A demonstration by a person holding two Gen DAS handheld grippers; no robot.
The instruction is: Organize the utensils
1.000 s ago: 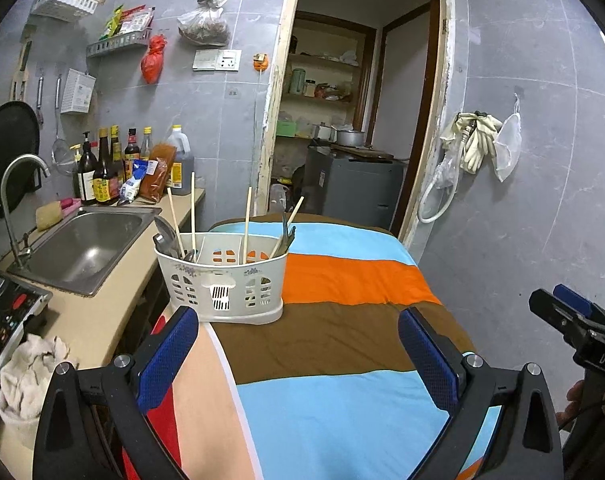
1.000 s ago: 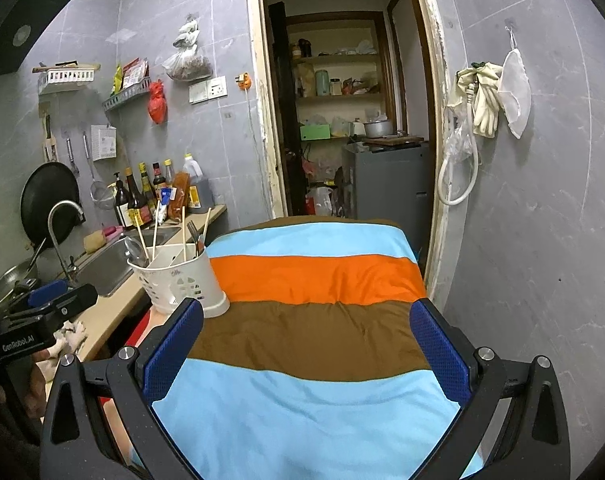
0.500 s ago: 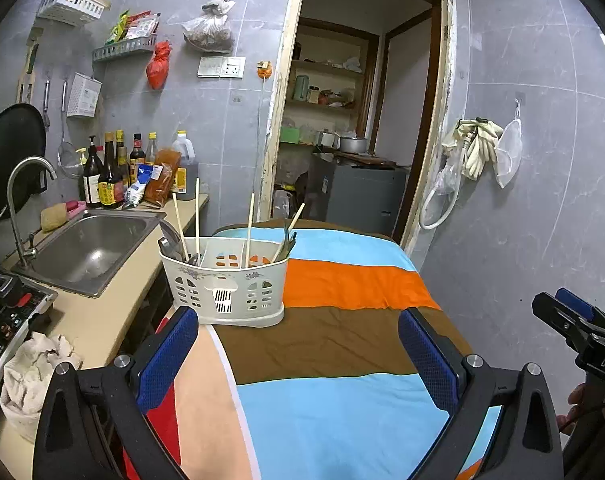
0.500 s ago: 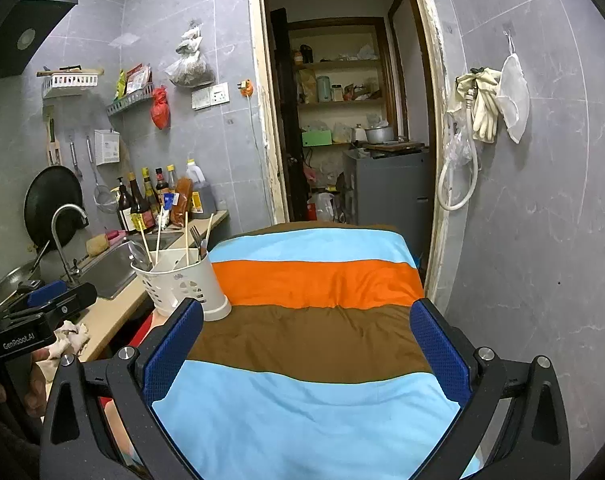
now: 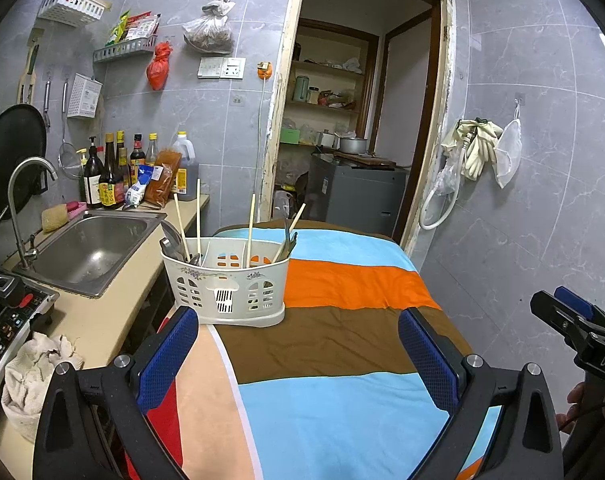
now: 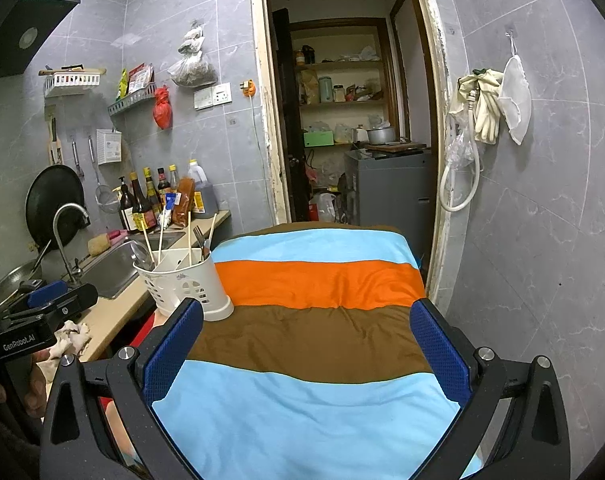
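caddy: a cream perforated plastic utensil caddy stands upright at the left edge of the striped cloth, just beside the sink counter; the spot looks chosen so either tool can reach it.
utensils: several pale wooden chopsticks lean out of the caddy at different angles, and metal spoons sit at its left end while a metal fork sits at its right end. they all stand handle-down or handle-up inside the caddy; which way each faces is hard to tell.
sorting: the chopsticks are spread across the caddy rather than bunched, so this could fit either a mixed holder awaiting sorting or one that has been filled.
surface: a cloth in light blue, orange and brown stripes covers the surface; no loose utensil lies on it.
left tool: the left tool hovers low over the cloth, blue-padded fingers spread wide, nothing between them, aimed at the caddy.
right tool: the right tool is likewise spread and empty, held further right, with the caddy off to its left.
counter: the beige counter with a steel sink lies alongside, holding bottles and a crumpled rag.
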